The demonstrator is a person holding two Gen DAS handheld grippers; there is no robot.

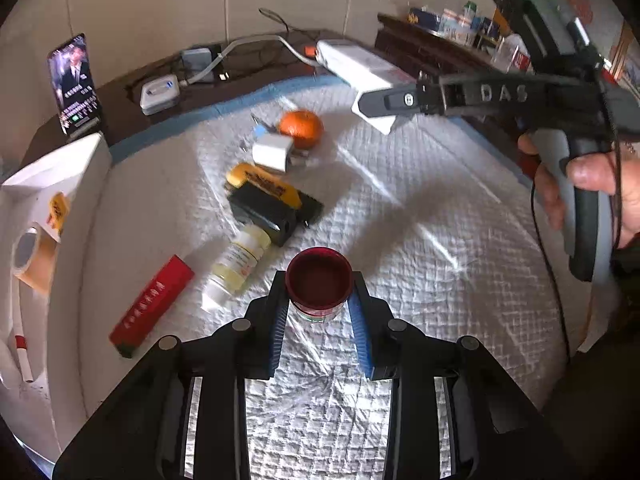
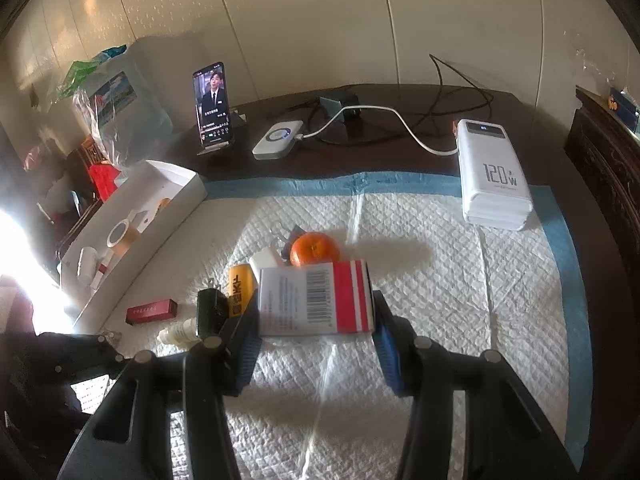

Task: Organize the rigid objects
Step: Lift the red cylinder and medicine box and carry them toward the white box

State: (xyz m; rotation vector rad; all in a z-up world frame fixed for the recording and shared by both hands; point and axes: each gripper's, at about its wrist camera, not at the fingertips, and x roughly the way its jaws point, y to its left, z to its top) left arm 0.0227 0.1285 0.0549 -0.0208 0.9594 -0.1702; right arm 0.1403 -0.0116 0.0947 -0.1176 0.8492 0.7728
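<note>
The left gripper (image 1: 320, 300) clasped a red-lidded jar (image 1: 319, 282) between its blue pads, low in the frame's centre above the quilted pad (image 1: 420, 208). The right gripper (image 2: 316, 320) clamped a red-and-white box (image 2: 316, 300) at mid-frame. Beyond, upward, lay an orange (image 2: 314, 249); a white tray (image 2: 182, 192) stood at left.

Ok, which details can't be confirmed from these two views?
- Left wrist view: the red-lidded jar shows mostly its lid, so its label is hidden.
- Right wrist view: the print on the red-and-white box is blurred.
- Right wrist view: the black charger is partly behind a tool finger.
- Contents of the white tray: too small.
</note>
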